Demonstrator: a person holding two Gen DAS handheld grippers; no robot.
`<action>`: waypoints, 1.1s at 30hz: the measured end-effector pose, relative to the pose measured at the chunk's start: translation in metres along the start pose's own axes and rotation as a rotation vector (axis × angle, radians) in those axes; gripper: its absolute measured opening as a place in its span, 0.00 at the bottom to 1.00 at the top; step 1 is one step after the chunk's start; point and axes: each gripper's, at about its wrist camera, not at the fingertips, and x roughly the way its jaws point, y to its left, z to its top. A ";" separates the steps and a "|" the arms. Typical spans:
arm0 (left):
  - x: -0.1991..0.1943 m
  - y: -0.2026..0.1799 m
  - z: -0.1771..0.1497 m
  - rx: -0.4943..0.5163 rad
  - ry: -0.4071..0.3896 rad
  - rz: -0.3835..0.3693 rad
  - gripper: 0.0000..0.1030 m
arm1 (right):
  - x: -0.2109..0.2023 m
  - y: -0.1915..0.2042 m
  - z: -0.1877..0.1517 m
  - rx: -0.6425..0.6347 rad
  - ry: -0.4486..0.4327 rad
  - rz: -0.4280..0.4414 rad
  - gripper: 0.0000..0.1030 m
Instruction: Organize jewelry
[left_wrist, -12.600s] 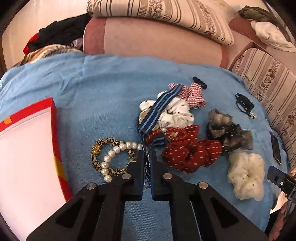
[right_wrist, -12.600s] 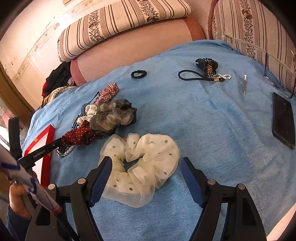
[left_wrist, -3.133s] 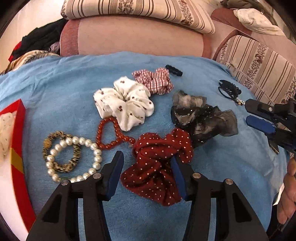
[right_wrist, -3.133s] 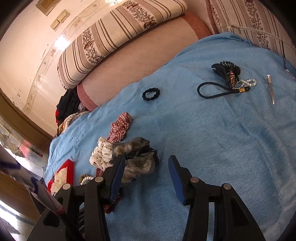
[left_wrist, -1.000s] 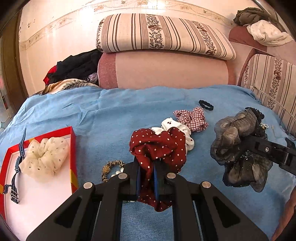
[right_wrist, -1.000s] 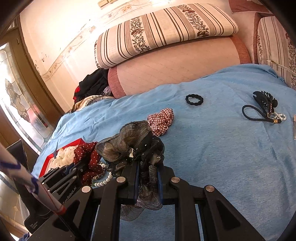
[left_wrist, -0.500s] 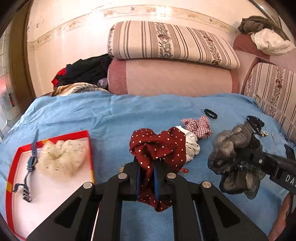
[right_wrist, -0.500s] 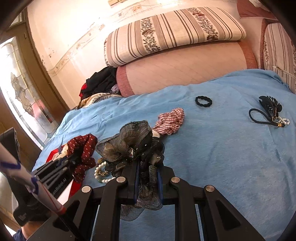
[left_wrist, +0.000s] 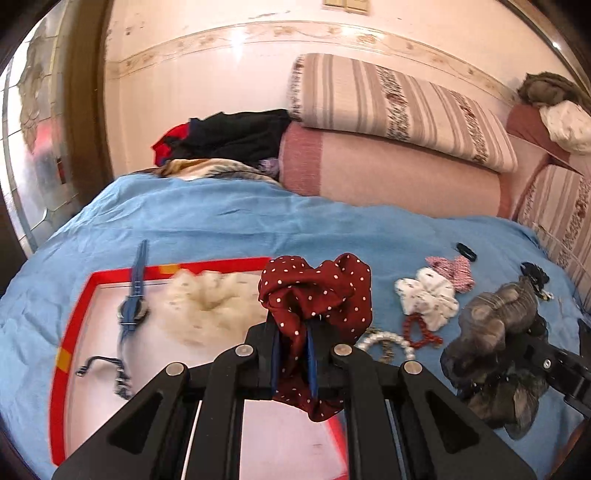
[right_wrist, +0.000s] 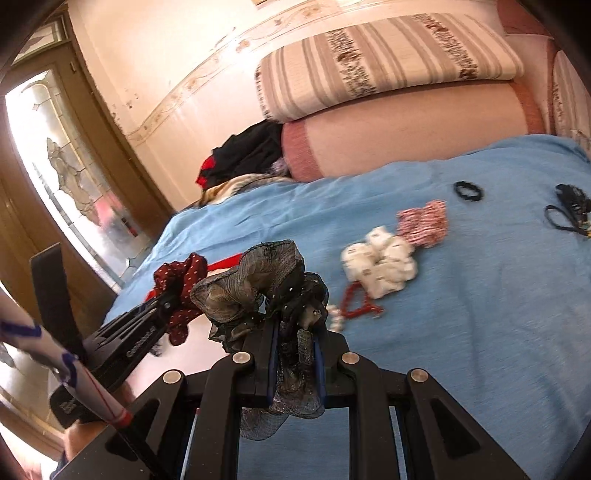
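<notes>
My left gripper (left_wrist: 291, 341) is shut on a dark red polka-dot scrunchie (left_wrist: 317, 291) and holds it above the near right corner of a red-rimmed white tray (left_wrist: 74, 321). The tray holds a cream scrunchie (left_wrist: 207, 302) and a blue striped band (left_wrist: 135, 295). My right gripper (right_wrist: 295, 343) is shut on a grey-black sheer scrunchie (right_wrist: 258, 284), lifted over the blue bedspread just right of the tray; it also shows in the left wrist view (left_wrist: 495, 332). The left gripper and red scrunchie (right_wrist: 181, 284) show at the left of the right wrist view.
On the blue bedspread (left_wrist: 332, 229) lie a white printed scrunchie (left_wrist: 428, 297), a red checked scrunchie (left_wrist: 452, 267), a red bead bracelet (left_wrist: 421, 330), a pearl bracelet (left_wrist: 384, 339), a black hair tie (left_wrist: 466, 251) and a black clip with cord (right_wrist: 570, 210). Striped cushions (left_wrist: 388, 110) stand behind.
Both grippers have swung left with their scrunchies. The red scrunchie now hangs over the tray's corner, and the grey-black scrunchie has come closer to the tray.
</notes>
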 end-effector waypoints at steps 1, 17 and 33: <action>-0.001 0.008 0.001 -0.013 0.000 0.003 0.11 | 0.003 0.007 0.000 -0.001 0.008 0.012 0.17; -0.018 0.104 -0.001 -0.161 0.002 0.104 0.11 | 0.065 0.104 -0.009 -0.058 0.134 0.132 0.17; -0.011 0.141 -0.014 -0.204 0.048 0.231 0.11 | 0.114 0.136 -0.019 -0.122 0.207 0.108 0.17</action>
